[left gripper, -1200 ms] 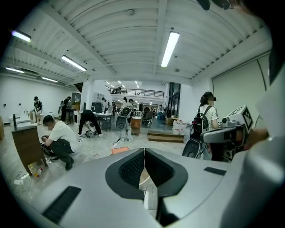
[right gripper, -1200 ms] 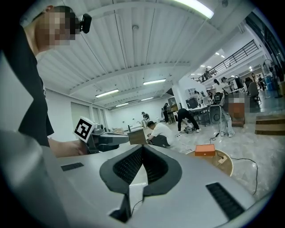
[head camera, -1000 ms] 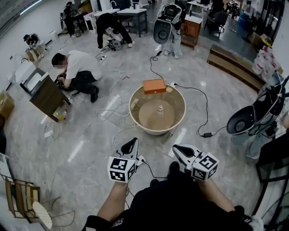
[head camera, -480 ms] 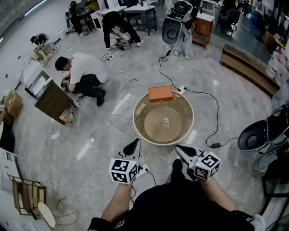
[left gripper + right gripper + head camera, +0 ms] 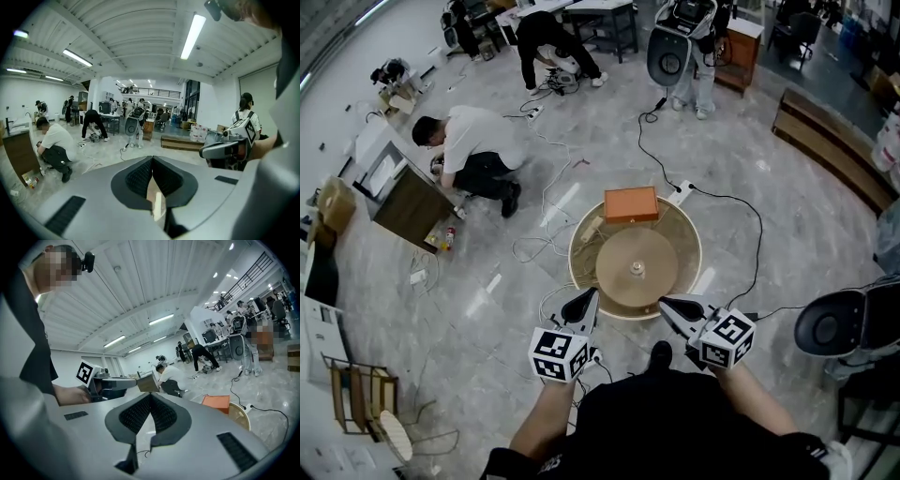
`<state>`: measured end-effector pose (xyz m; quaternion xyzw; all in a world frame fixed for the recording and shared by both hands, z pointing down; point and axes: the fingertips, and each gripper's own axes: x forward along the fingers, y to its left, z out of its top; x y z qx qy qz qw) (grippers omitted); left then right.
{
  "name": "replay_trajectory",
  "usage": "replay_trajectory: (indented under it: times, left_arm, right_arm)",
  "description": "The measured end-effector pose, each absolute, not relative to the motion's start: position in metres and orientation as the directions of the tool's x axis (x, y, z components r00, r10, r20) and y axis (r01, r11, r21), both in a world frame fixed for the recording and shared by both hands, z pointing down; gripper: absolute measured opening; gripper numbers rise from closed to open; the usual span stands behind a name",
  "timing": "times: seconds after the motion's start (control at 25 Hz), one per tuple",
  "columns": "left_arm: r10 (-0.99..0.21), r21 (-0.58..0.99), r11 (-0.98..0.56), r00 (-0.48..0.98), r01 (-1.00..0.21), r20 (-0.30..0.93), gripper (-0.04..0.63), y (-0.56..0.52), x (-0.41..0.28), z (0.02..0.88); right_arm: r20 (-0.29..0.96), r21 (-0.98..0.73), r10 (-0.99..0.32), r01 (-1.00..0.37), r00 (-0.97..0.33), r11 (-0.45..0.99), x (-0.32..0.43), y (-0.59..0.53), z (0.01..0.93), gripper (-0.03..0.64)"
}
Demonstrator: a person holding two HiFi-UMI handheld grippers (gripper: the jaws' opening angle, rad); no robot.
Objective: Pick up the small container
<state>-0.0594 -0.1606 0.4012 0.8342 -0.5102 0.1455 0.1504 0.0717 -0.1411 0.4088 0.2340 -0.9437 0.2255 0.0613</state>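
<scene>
The small container (image 5: pixel 636 270) is a tiny pale object standing at the middle of a round tan disc (image 5: pixel 623 262) inside a wide round tub (image 5: pixel 577 272) on the floor. My left gripper (image 5: pixel 584 302) hovers at the tub's near rim, left of the container, with its jaws shut and nothing between them (image 5: pixel 152 158). My right gripper (image 5: pixel 668 307) is at the near rim to the right, its jaws meeting at the tips and empty (image 5: pixel 150 394). Neither gripper view shows the container.
An orange box (image 5: pixel 631 203) lies on the tub's far edge, also seen as the orange box (image 5: pixel 216 403). Cables (image 5: pixel 741 211) trail over the grey floor. A person crouches by a wooden cabinet (image 5: pixel 408 206) at the left. A black round stand (image 5: pixel 832 323) is at the right.
The tub with the container has come closer in the head view. Both grippers now reach its near rim, and both stay shut.
</scene>
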Motion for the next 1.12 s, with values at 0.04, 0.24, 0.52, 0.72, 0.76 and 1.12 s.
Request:
replay_trajectory:
  times: [0.04, 0.24, 0.52, 0.72, 0.76, 1.12]
  left_arm:
    - [-0.810, 0.089, -0.434, 0.431, -0.897, 0.399, 0.018, -0.165, -0.056, 0.402]
    - [-0.819, 0.092, -0.410, 0.411, -0.908, 0.401, 0.018, -0.173, -0.050, 0.409]
    - [-0.842, 0.094, -0.414, 0.420, -0.905, 0.337, 0.018, -0.188, -0.074, 0.394]
    - [-0.840, 0.079, -0.414, 0.414, -0.907, 0.350, 0.018, -0.201, -0.100, 0.393]
    - [-0.836, 0.083, -0.423, 0.424, -0.902, 0.349, 0.018, -0.204, -0.104, 0.394]
    - [-0.793, 0.100, -0.489, 0.489, -0.867, 0.363, 0.020, -0.228, -0.134, 0.428]
  right_arm:
    - [0.226, -0.398, -0.404, -0.463, -0.886, 0.792, 0.075, -0.146, 0.411, 0.014]
    - [0.239, -0.398, -0.390, -0.456, -0.889, 0.796, 0.083, -0.161, 0.421, 0.014]
    - [0.241, -0.385, -0.382, -0.449, -0.892, 0.806, 0.062, -0.167, 0.412, 0.014]
    - [0.264, -0.387, -0.388, -0.465, -0.883, 0.796, 0.035, -0.179, 0.409, 0.014]
    - [0.269, -0.387, -0.387, -0.467, -0.882, 0.795, 0.027, -0.182, 0.409, 0.014]
    - [0.289, -0.380, -0.430, -0.515, -0.855, 0.768, -0.017, -0.200, 0.419, 0.014]
